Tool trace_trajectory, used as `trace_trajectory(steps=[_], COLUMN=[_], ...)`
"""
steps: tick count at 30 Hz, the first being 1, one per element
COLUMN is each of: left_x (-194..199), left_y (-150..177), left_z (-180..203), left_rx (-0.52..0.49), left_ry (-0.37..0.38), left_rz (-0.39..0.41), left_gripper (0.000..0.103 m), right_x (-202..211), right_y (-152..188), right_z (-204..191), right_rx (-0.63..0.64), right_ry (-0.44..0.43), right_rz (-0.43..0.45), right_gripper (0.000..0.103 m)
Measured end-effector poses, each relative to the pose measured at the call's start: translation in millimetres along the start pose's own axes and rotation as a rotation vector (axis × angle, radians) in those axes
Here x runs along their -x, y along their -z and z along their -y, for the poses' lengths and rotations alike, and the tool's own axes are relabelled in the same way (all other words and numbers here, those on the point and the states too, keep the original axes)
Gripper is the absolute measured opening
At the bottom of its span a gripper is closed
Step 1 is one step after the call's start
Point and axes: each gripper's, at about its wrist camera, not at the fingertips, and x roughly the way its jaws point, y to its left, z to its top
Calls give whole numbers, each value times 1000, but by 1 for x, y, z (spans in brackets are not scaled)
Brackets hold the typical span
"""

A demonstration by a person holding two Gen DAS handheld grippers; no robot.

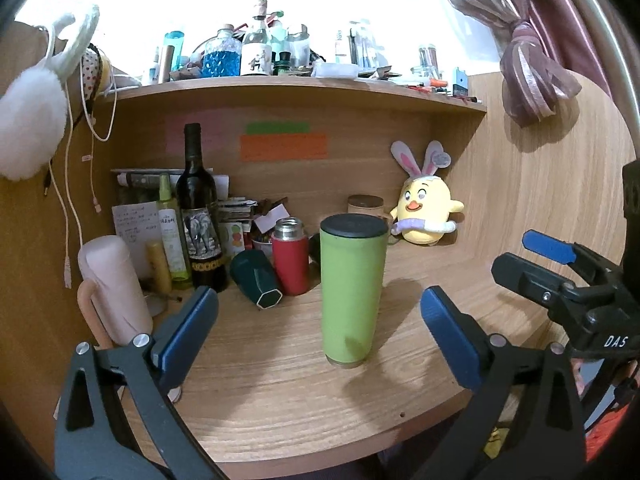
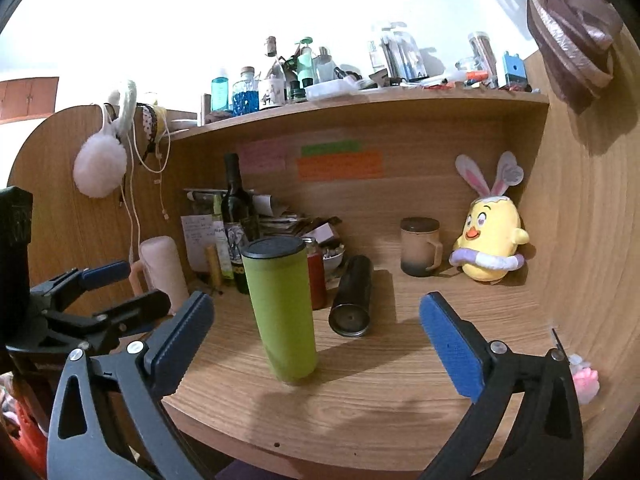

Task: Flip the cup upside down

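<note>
A tall green cup [image 1: 350, 292] with a black top stands upright on the wooden desk [image 1: 280, 400]. It also shows in the right wrist view [image 2: 282, 312], left of centre. My left gripper [image 1: 320, 324] is open and empty, its blue pads either side of the cup but nearer me. My right gripper [image 2: 318, 334] is open and empty, near the desk's front edge, with the cup between its pads but farther in. The right gripper also shows at the right of the left wrist view [image 1: 536, 256]; the left gripper shows at the left of the right wrist view [image 2: 116, 288].
Behind the cup stand a red flask [image 1: 290, 258], a dark green cup on its side [image 1: 256, 278], a wine bottle [image 1: 198, 216] and a pink mug [image 1: 114, 288]. A black flask [image 2: 352, 296] lies on its side. A ceramic mug [image 2: 420, 246] and a yellow plush chick [image 2: 490, 240] sit at the back right.
</note>
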Motion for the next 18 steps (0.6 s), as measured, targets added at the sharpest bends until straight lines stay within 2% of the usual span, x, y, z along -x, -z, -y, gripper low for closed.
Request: trace_trajectory(steps=[18], left_x=[3], left_y=[6], left_z=[7], left_rx=[-1], left_ry=[1], left_rz=[5], left_gripper=[103], right_x=[0], right_y=[9], right_z=[1], right_rx=[-9], right_ry=[-1], right_rz=[-17], right_gripper=[103])
